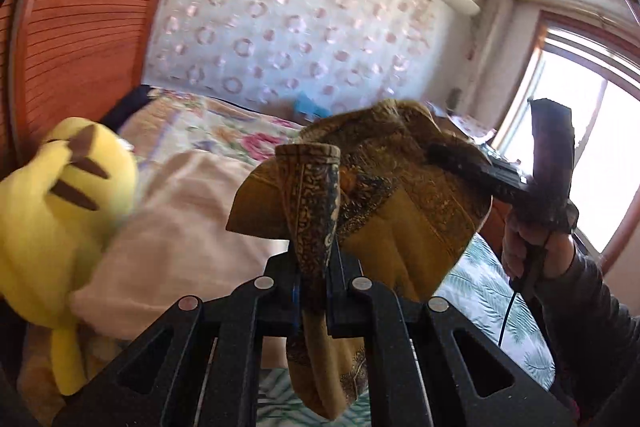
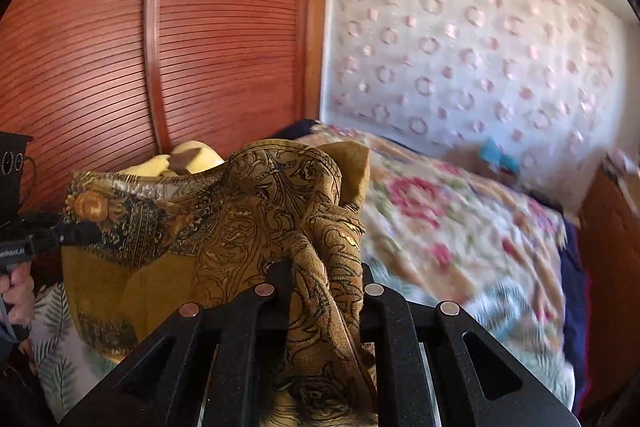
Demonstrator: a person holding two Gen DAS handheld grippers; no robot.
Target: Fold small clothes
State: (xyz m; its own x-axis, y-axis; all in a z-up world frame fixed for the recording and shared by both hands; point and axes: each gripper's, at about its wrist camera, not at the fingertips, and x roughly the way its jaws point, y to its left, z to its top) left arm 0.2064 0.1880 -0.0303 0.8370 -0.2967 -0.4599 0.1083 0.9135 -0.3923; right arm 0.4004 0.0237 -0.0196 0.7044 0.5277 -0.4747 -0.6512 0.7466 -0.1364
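Pinching the mustard patterned cloth [image 1: 400, 211], both grippers' fingers [image 1: 316, 267] clamp it aloft; only left wrist shows window [image 1: 576, 147]

Mustard-gold cloth [image 1: 404, 211] with dark ornate paisley borders, bunched and creased, lifted clear of the bed, stretched between two grippers, folds sagging below each pinched edge

We make out only "00" in pale figures on the left claw [image 2: 60, 239] body; the label beneath is illegible.
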